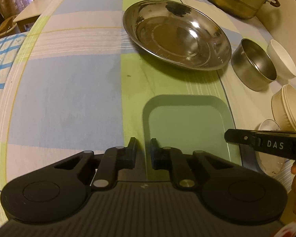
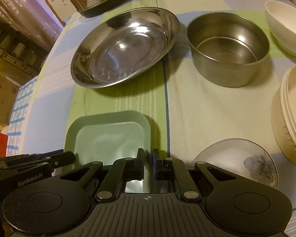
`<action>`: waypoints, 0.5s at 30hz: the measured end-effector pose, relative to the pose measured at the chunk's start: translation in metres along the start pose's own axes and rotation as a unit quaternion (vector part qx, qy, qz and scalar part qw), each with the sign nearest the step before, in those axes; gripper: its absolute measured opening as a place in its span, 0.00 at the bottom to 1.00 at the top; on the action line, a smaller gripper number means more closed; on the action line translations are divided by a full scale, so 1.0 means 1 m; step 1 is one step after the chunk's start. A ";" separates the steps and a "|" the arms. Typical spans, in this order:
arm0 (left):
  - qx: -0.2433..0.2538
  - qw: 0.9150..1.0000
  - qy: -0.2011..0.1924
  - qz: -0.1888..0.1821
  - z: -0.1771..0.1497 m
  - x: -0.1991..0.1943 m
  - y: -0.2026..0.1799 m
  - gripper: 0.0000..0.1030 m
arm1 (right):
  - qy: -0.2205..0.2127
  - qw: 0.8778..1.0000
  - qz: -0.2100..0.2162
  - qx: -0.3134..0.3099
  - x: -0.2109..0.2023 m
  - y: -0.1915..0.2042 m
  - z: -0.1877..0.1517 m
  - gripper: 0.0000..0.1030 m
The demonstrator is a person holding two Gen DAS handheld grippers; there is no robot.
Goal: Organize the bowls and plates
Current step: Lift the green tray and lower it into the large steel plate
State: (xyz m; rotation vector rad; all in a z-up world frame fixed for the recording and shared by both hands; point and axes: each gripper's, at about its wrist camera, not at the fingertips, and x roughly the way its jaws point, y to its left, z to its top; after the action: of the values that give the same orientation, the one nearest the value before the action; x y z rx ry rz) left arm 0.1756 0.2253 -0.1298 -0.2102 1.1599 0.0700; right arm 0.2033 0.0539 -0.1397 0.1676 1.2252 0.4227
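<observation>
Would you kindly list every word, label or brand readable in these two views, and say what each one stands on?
"DAS": white letters on the side of the right gripper, seen from the left wrist view.
"GenRobot.AI": pale letters on the body of the left gripper, seen from the right wrist view.
The dishes and tablecloth show no legible text.

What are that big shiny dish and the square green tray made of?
The wide dish looks like polished stainless steel: it mirrors the room and shows bright glints. The square green tray seems to be plastic or melamine, with a matte, even colour and soft rounded corners; which one is unclear.
</observation>
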 end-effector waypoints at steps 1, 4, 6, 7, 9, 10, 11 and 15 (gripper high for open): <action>-0.001 1.000 0.001 -0.001 -0.001 0.000 0.000 0.12 | 0.001 1.000 0.001 -0.001 -0.001 -0.001 -0.001 0.08; -0.003 1.000 0.003 -0.003 -0.004 -0.001 -0.001 0.12 | 0.004 1.000 0.004 -0.002 -0.002 -0.001 -0.003 0.08; -0.001 1.000 0.004 -0.006 -0.005 -0.001 -0.003 0.08 | 0.004 1.000 0.004 -0.003 -0.003 -0.001 -0.004 0.08; -0.002 1.000 0.005 -0.009 -0.005 -0.001 -0.004 0.06 | 0.004 1.000 0.005 -0.004 -0.003 -0.001 -0.004 0.08; 0.002 1.000 0.003 -0.003 -0.006 -0.002 -0.007 0.06 | 0.005 1.000 0.003 -0.007 -0.003 0.000 -0.004 0.05; 0.002 1.000 0.002 -0.003 -0.006 -0.002 -0.007 0.06 | 0.006 1.000 0.001 -0.009 -0.002 0.000 -0.004 0.04; 0.002 1.000 0.000 -0.004 -0.005 -0.004 -0.007 0.05 | 0.007 1.000 0.002 -0.008 -0.003 0.000 -0.003 0.04; 0.002 1.000 -0.010 -0.007 -0.001 -0.013 -0.006 0.05 | 0.003 1.000 0.009 -0.002 -0.008 -0.001 0.000 0.04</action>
State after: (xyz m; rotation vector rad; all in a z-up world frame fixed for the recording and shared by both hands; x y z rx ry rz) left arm 0.1707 0.2200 -0.1173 -0.2134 1.1379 0.0563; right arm 0.2016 0.0497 -0.1329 0.1741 1.2285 0.4427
